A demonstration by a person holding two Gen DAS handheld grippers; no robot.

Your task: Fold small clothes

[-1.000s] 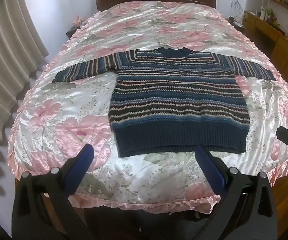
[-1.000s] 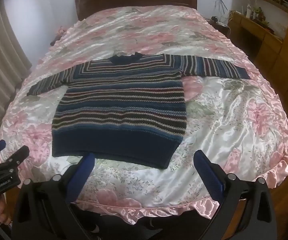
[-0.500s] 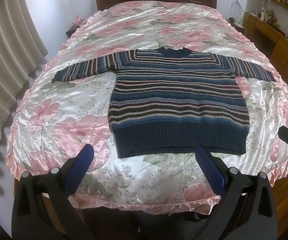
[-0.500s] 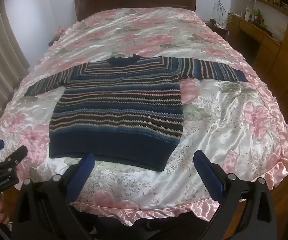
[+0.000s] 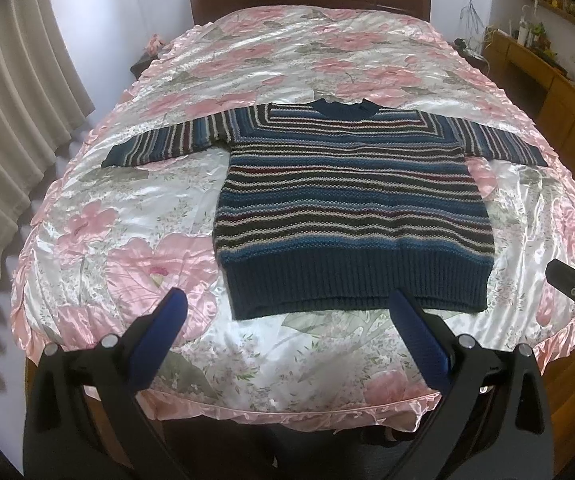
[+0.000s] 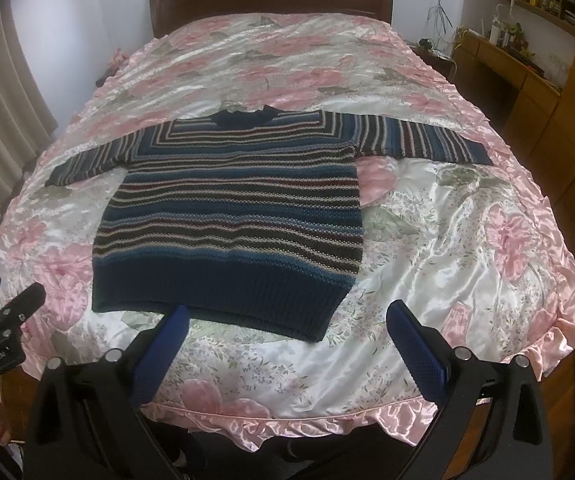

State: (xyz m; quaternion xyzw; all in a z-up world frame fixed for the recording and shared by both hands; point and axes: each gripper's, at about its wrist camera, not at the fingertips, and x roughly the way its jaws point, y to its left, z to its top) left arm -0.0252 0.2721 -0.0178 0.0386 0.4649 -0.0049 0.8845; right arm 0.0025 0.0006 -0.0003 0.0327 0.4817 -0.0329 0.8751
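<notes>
A: Fingers [image 5: 163,328] spread wide on the left gripper [image 5: 287,312], nothing between them, hanging over the near edge of the bed [image 5: 287,404].

B: Same on the right gripper [image 6: 283,324]: fully apart, empty, blue pads clear of any cloth.

A: And the striped sweater [image 5: 351,208] lies flat on the floral bedspread [image 5: 127,216], both sleeves out to the sides, ribbed hem [image 5: 355,284] nearest us.

B: Compared with a second ago it sits a shade larger in the right view, so both grippers have crept closer to that hem.

A: Barely, though. Nothing is touched and no fold has started.

B: I'd judge this as the approach, probably lining up for a first grab.
</notes>
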